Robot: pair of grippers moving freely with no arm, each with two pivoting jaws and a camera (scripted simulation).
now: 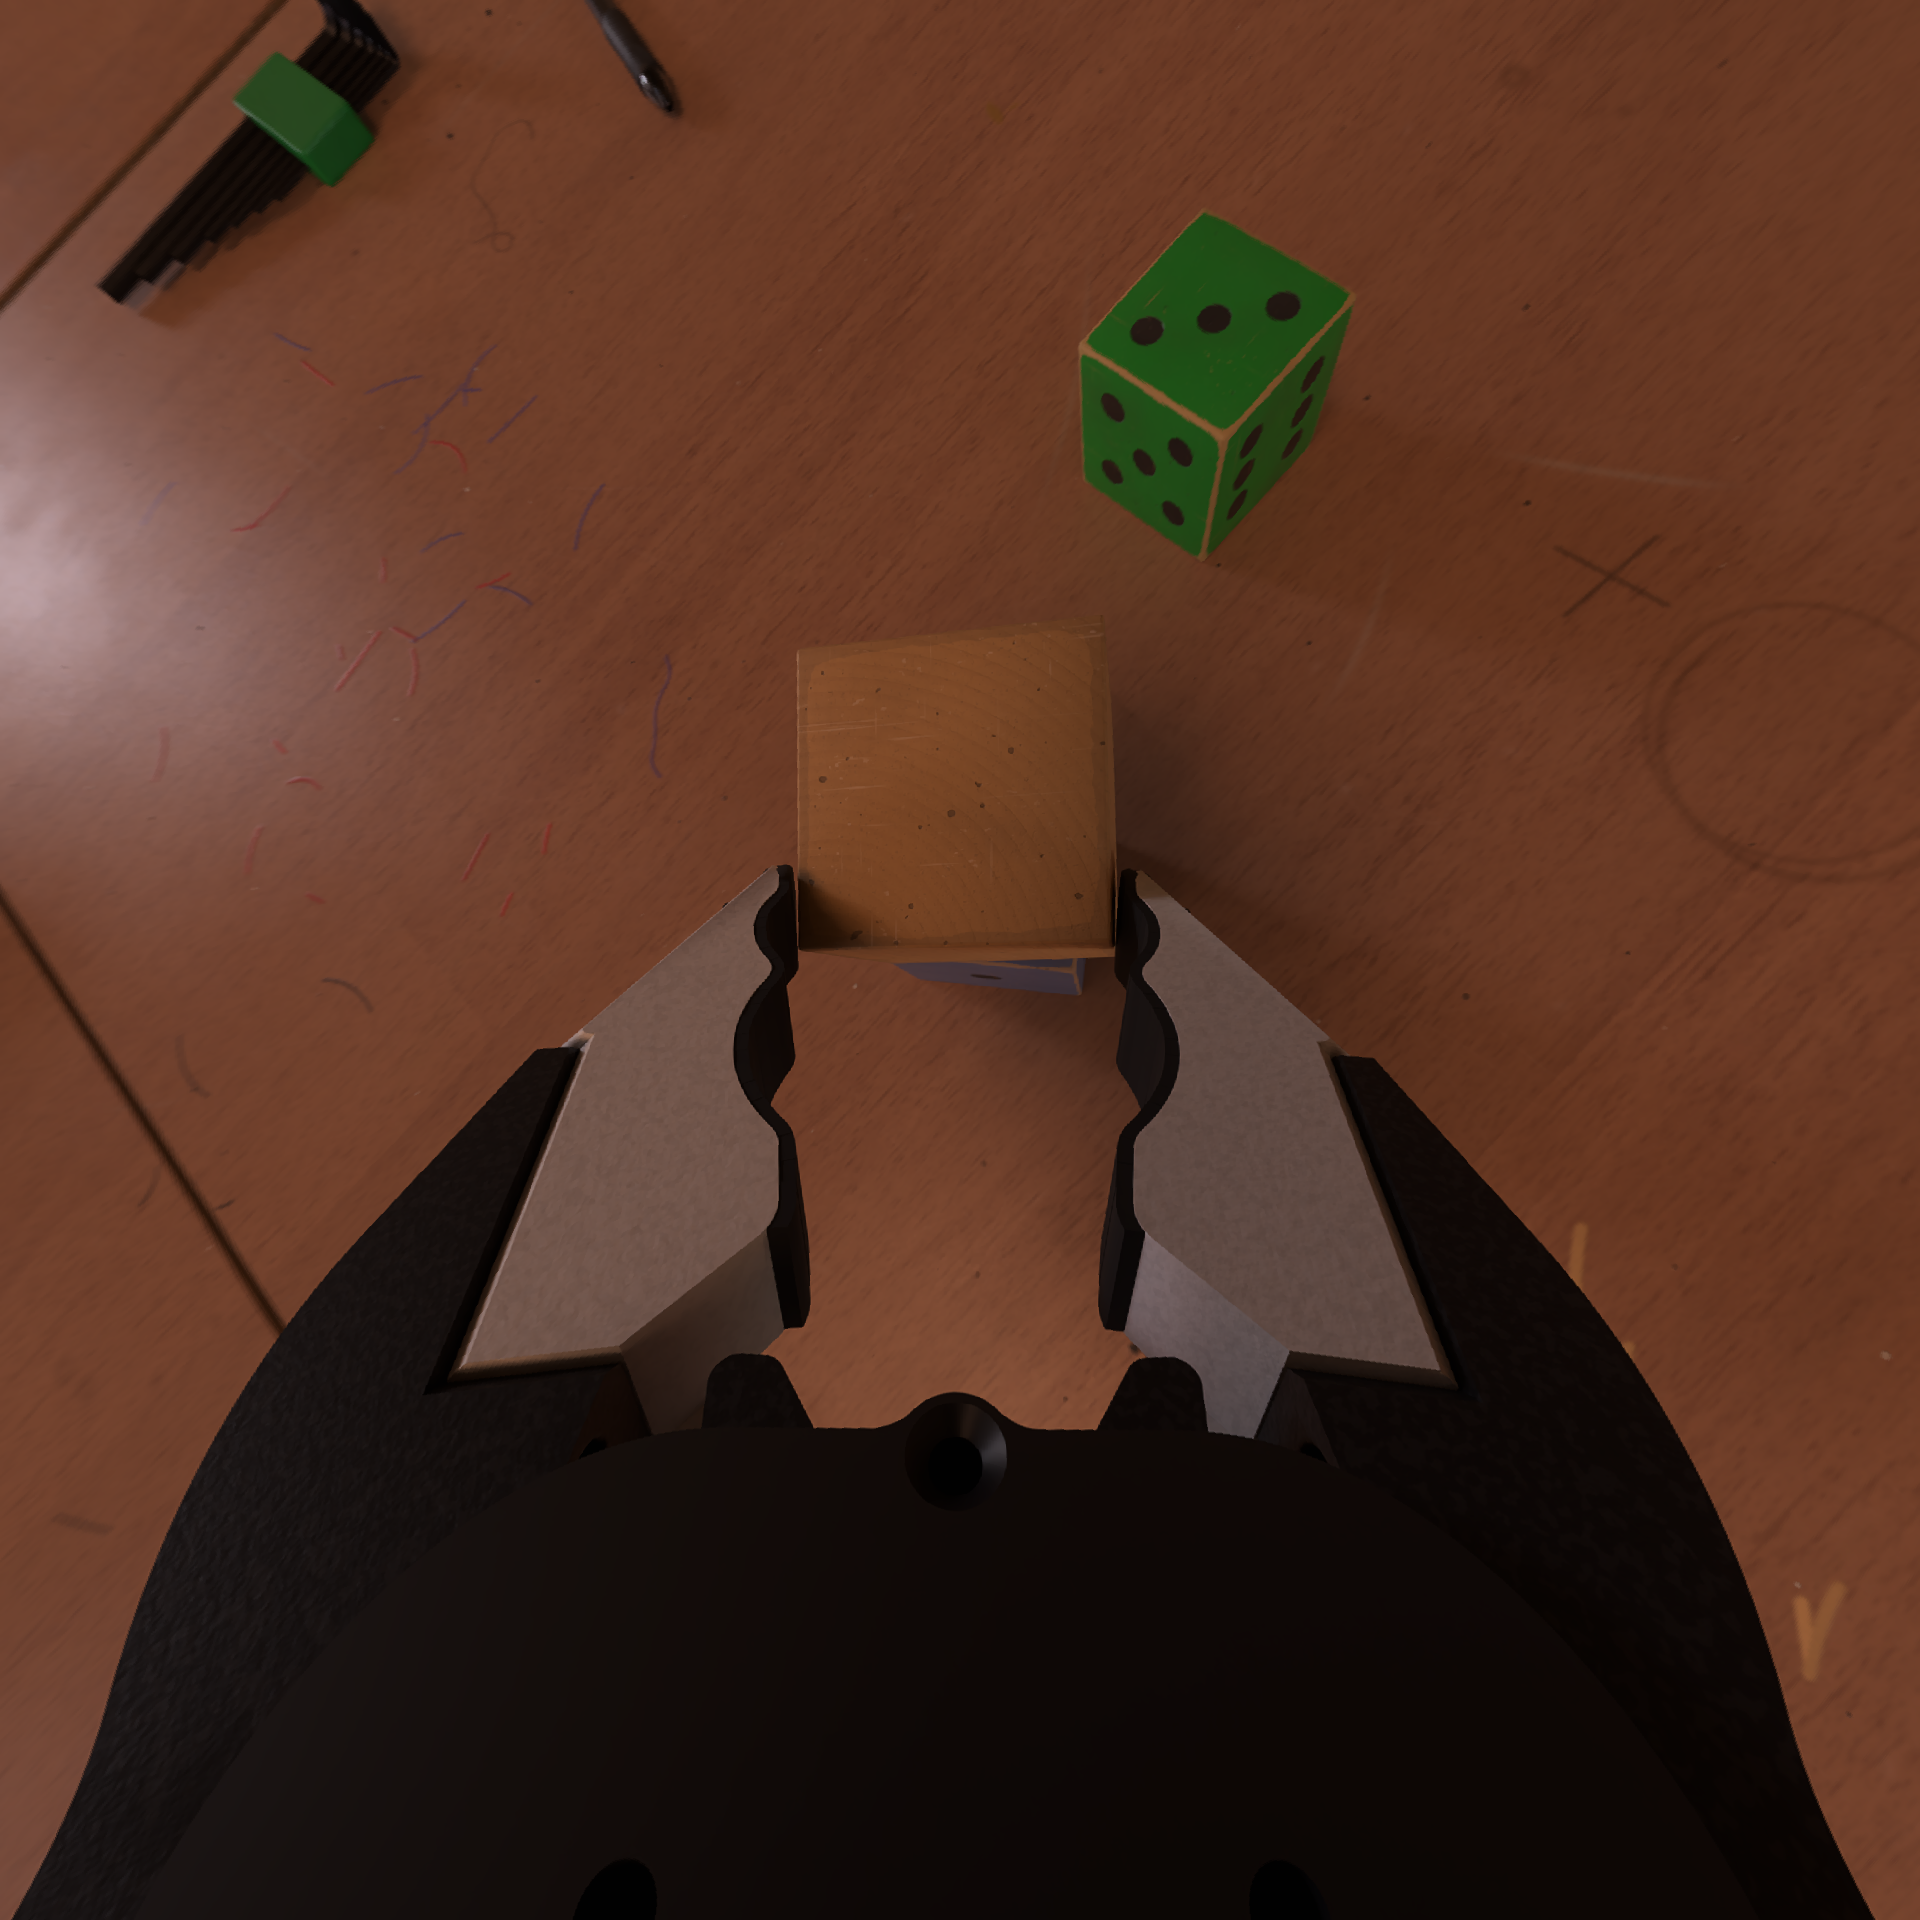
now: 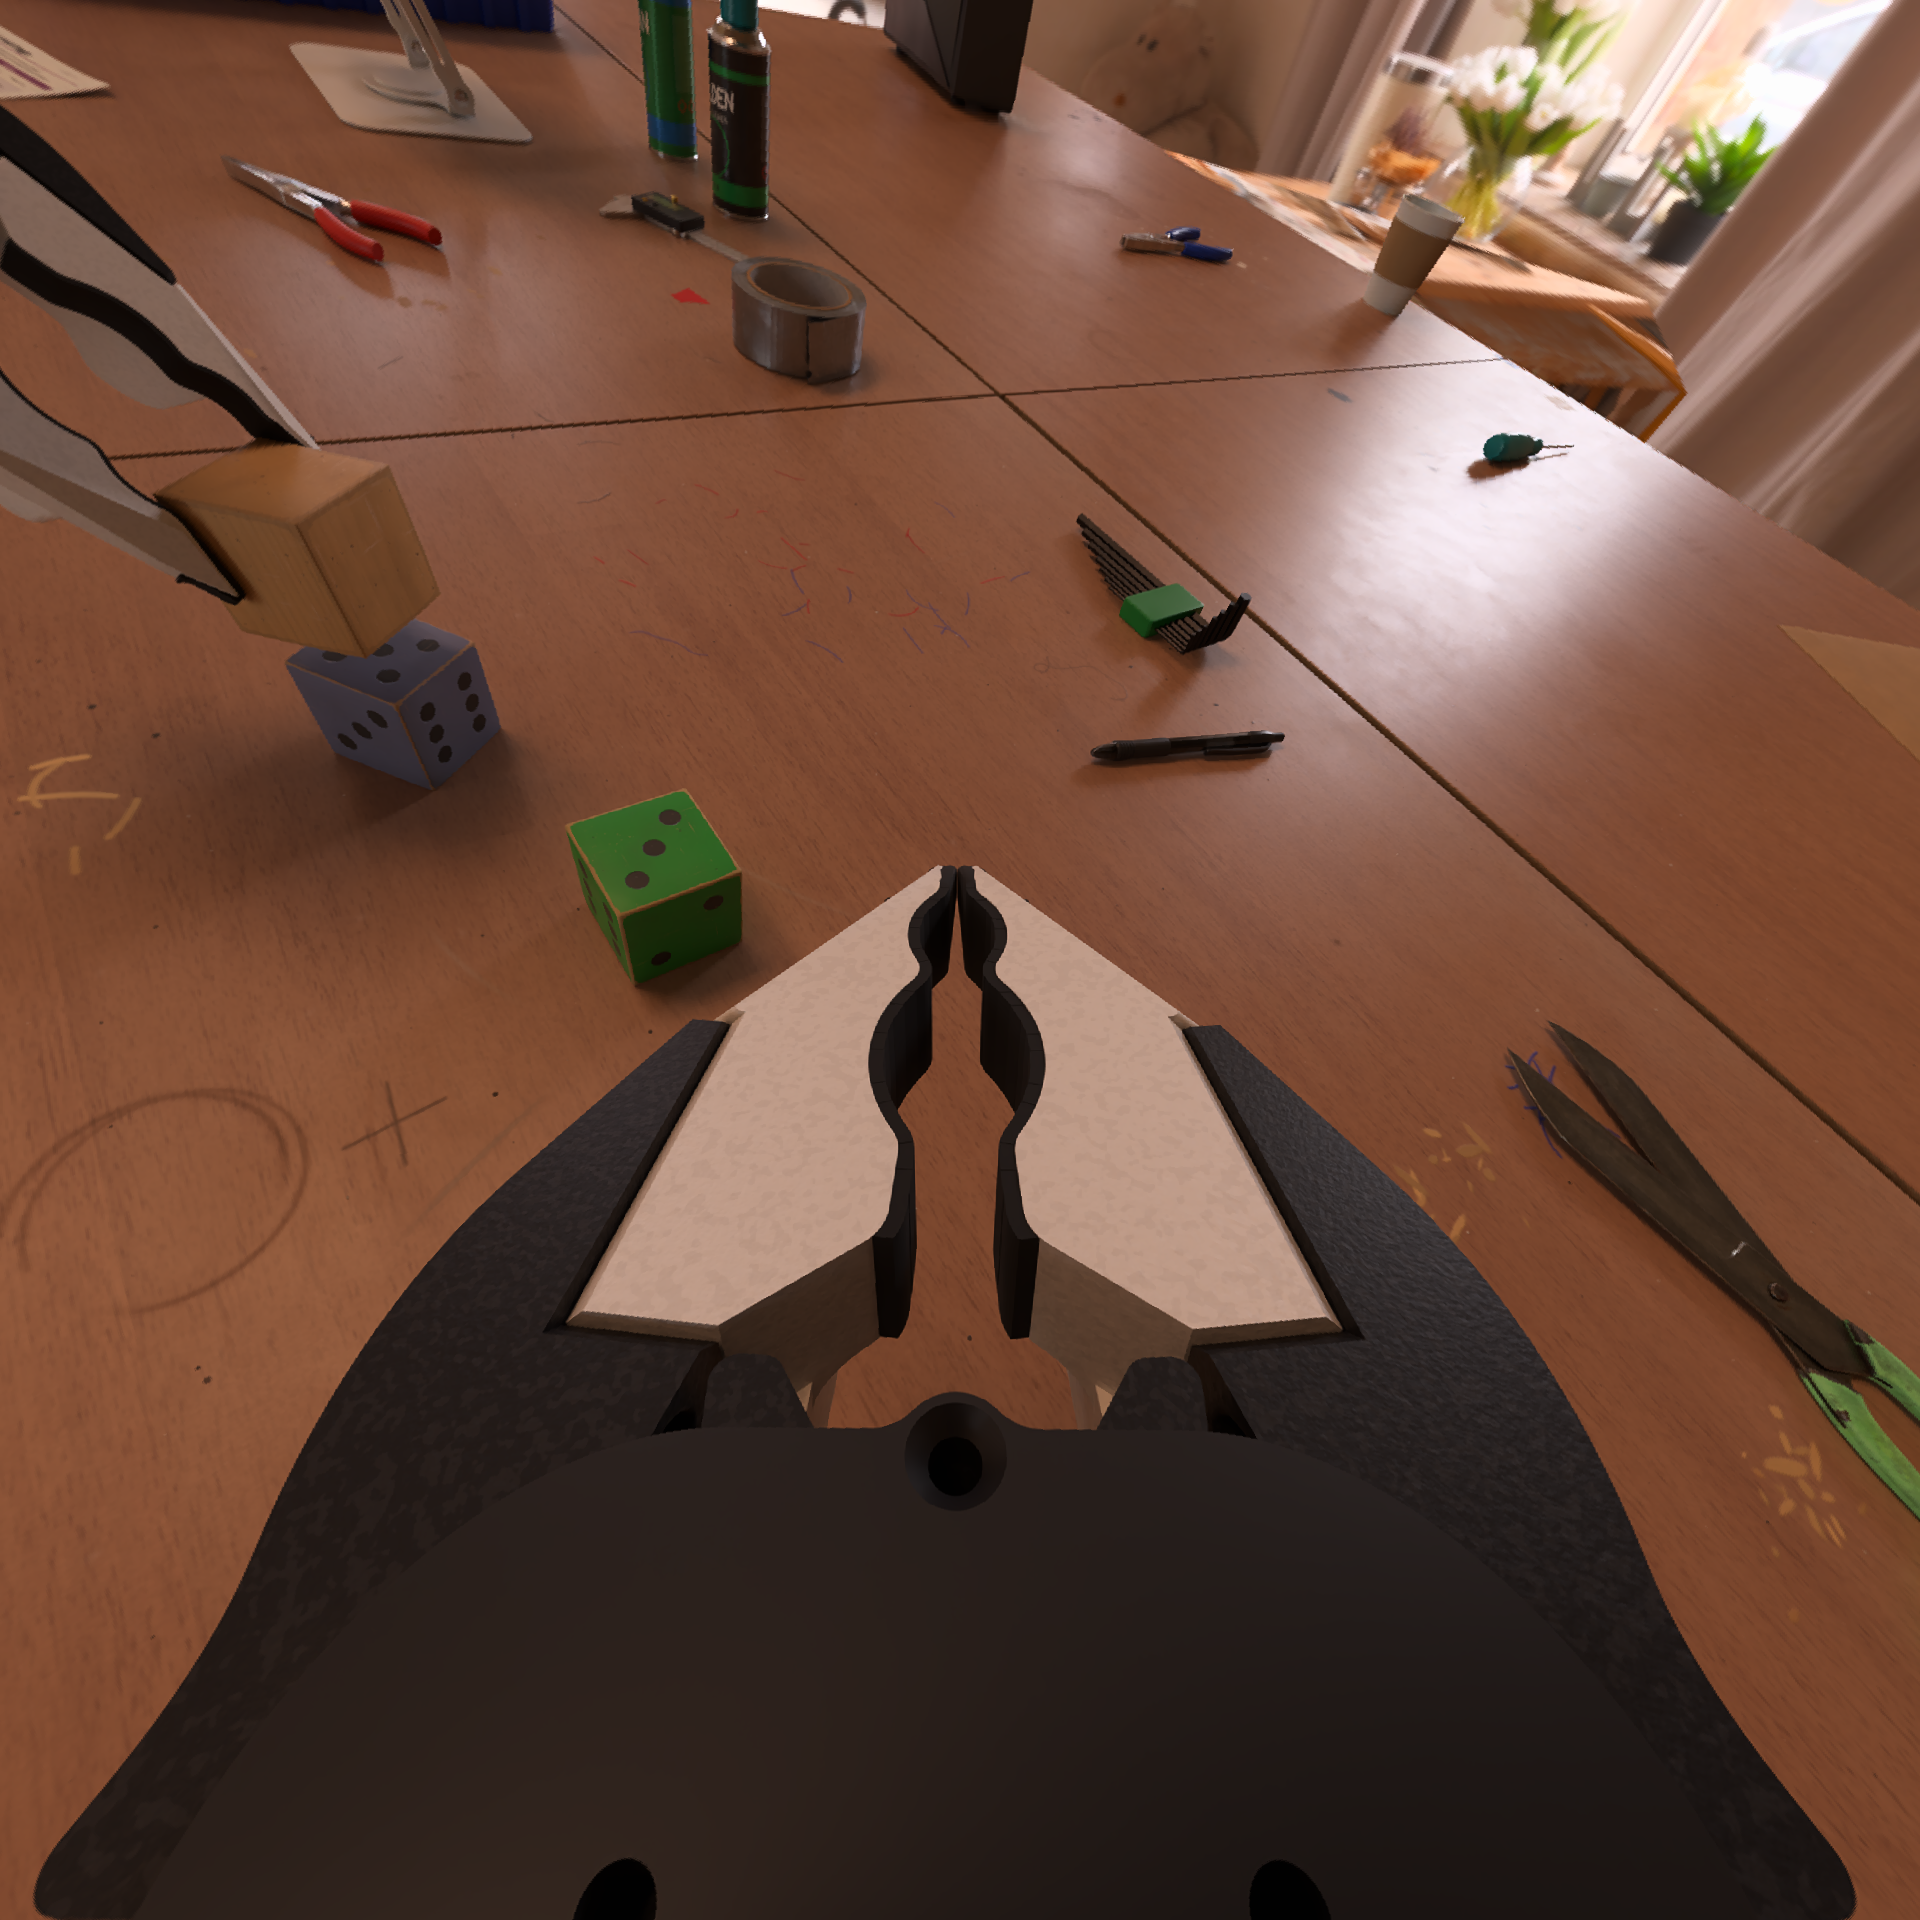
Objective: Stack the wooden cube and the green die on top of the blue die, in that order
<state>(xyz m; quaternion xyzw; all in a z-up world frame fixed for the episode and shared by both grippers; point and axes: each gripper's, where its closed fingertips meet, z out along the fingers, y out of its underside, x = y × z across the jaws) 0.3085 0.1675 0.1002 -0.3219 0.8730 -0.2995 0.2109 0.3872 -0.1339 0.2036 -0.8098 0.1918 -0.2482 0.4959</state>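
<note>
Wooden cube point(image 1: 951, 790), clamped in the left tool point(image 1: 956, 914), overhangs the blue die point(image 2: 400, 707) and could topple off; the right tool point(image 2: 957, 883) is closed, empty.

Both tongs, left point(image 1: 956, 914) and right point(image 2: 957, 878), have textured black bodies, pale speckled wedge fingers point(image 2: 800, 1122), wavy black inner pads, and one round screw hole.
</note>
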